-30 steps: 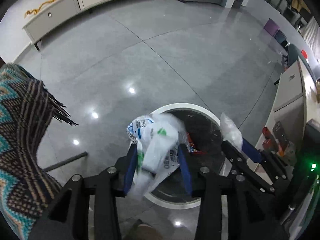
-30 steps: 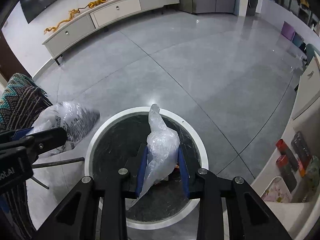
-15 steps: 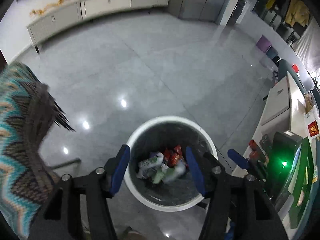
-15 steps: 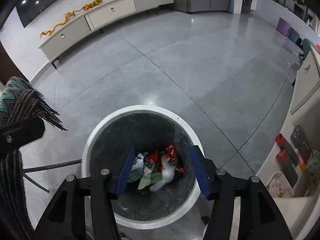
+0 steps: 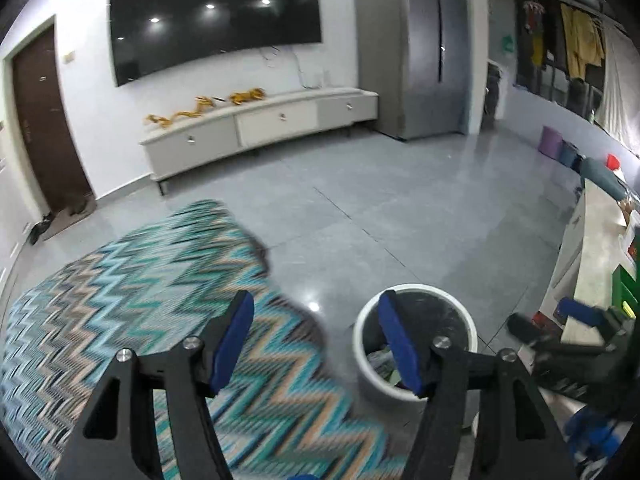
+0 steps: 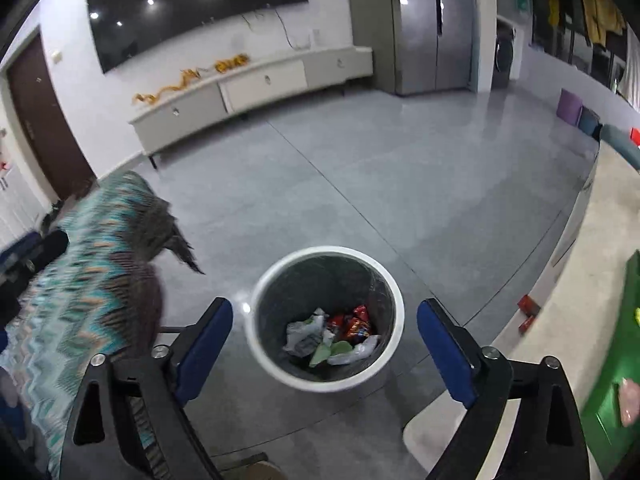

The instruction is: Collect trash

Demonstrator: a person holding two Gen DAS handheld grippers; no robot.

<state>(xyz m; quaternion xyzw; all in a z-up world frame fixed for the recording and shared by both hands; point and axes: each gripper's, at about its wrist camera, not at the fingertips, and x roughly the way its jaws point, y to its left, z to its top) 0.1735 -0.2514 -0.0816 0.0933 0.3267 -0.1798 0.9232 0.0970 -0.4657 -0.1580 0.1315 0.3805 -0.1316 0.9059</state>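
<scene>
two grippers, left gripper (image 5: pixel 316 336) and right gripper (image 6: pixel 325 342), hold nothing, jaws opening above the round white bin (image 6: pixel 394 292) of crumpled wrappers (image 6: pixel 332 336). risk: a low swing tips the bin.

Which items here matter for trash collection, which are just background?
Job:
- white trash bin
- trash inside it: plastic bags and red wrappers
- left claw, opening, nothing between the pads
- right claw, opening, nothing between the pads

Background:
- zigzag throw
- TV
- low cabinet
- fridge
</scene>
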